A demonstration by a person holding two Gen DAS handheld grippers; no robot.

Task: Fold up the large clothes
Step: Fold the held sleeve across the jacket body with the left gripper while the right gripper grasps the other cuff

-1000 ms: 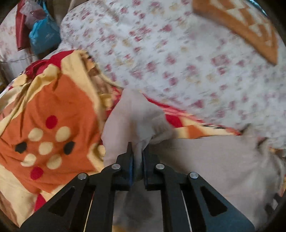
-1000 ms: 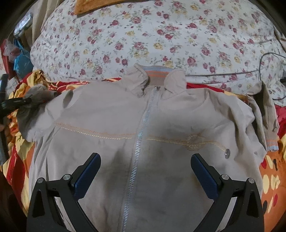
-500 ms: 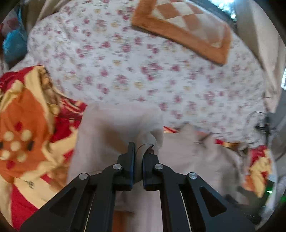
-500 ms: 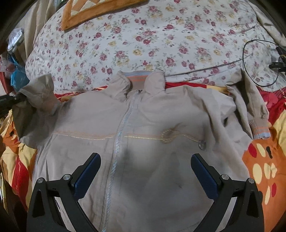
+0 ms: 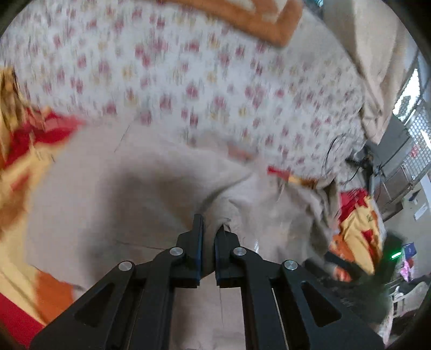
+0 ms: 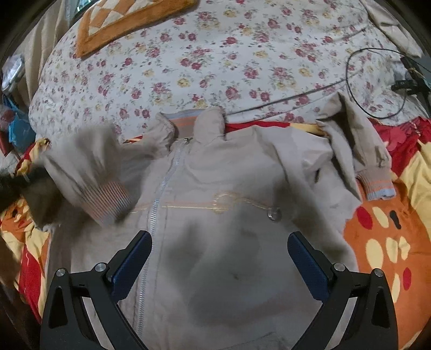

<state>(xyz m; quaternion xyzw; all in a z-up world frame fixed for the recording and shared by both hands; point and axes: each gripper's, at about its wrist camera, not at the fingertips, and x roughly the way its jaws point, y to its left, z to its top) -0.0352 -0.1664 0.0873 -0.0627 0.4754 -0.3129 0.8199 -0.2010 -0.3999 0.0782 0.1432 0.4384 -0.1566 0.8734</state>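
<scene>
A beige zip-up jacket (image 6: 215, 220) lies front side up on a bed, collar toward the floral quilt. In the right wrist view its left sleeve (image 6: 89, 175), with a ribbed cuff, is lifted and blurred over the jacket's left chest. The other sleeve (image 6: 358, 150) lies crumpled at the right. My left gripper (image 5: 208, 228) is shut on the sleeve fabric (image 5: 150, 188), which bunches between its pads. My right gripper (image 6: 219, 239) hovers open above the jacket's lower front, with nothing between its fingers.
A white floral quilt (image 6: 215, 59) covers the far side, with an orange checked mat (image 6: 126, 18) on it. A black cable (image 6: 363, 80) loops at the right. An orange, red and yellow blanket (image 6: 390, 242) lies under the jacket. Blue bags (image 6: 16, 129) sit far left.
My left gripper has carried the sleeve rightward, from beside the jacket to over its chest. The right gripper has drifted slightly and stays open.
</scene>
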